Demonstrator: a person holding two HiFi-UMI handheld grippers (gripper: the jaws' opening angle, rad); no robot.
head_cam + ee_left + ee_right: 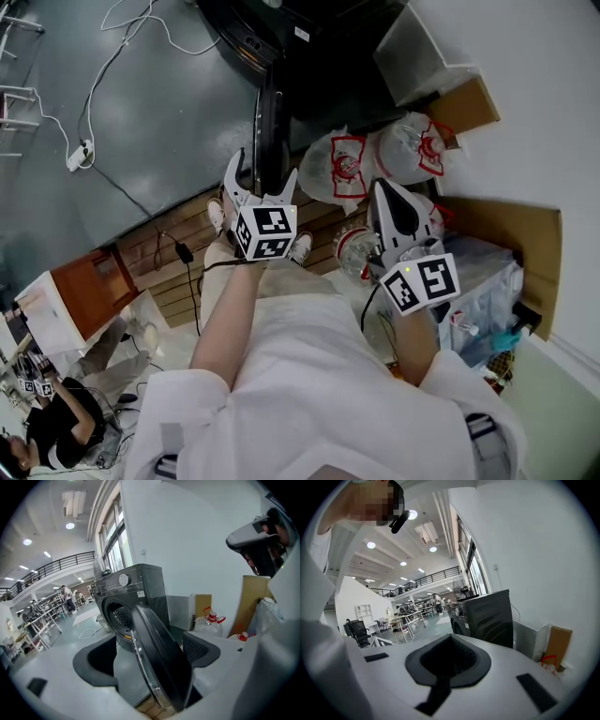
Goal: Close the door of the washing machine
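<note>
Head view: left gripper (261,178) sits centre frame, pointing to the top of the frame, its jaws spread wide. The door (161,667) of the washing machine (140,585) stands open and edge-on between them. In the left gripper view the door's dark rim fills the gap, nearer the right-hand pad; cannot tell whether it touches. The round drum opening (119,618) is uncovered behind the door, centre left of that view.

Right gripper (386,192) is right of centre, well apart from the door. Its jaws are pressed together with nothing between them.

Two clear water jugs (349,164) with red handles lie upper right of centre, just beside the machine. Cardboard (511,239) leans against the white wall at the right edge. A white cable (98,70) loops across the grey floor, upper left.
</note>
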